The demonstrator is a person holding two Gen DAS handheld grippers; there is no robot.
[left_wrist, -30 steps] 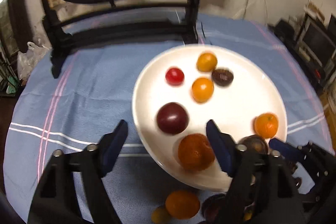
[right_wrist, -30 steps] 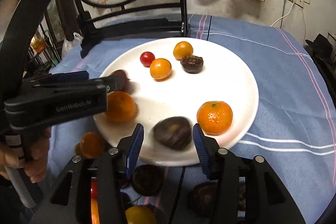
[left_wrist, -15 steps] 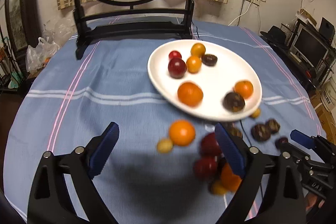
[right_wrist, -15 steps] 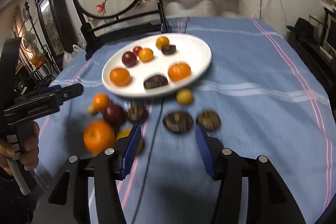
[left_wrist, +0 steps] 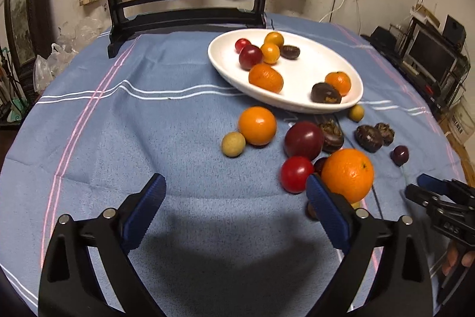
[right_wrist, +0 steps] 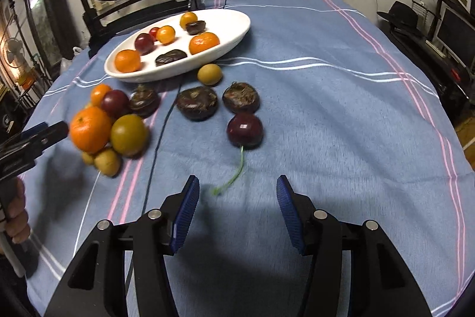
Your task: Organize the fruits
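Left hand-held gripper [left_wrist: 234, 198] has just spread wide, right hand-held gripper [right_wrist: 236, 199] gapes; both empty. Loose fruits [right_wrist: 245, 129] lie at 12 o'clock, plate [right_wrist: 231, 40] beyond, on the table [right_wrist: 341, 124].

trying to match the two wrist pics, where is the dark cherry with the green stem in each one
Left wrist view: the cherry sits far right on the cloth, small, just right of the two dark brown fruits; its stem is not visible.
Right wrist view: the cherry sits at centre, stem trailing down toward the right gripper and its open fingers.
Shared landmark: the white plate.
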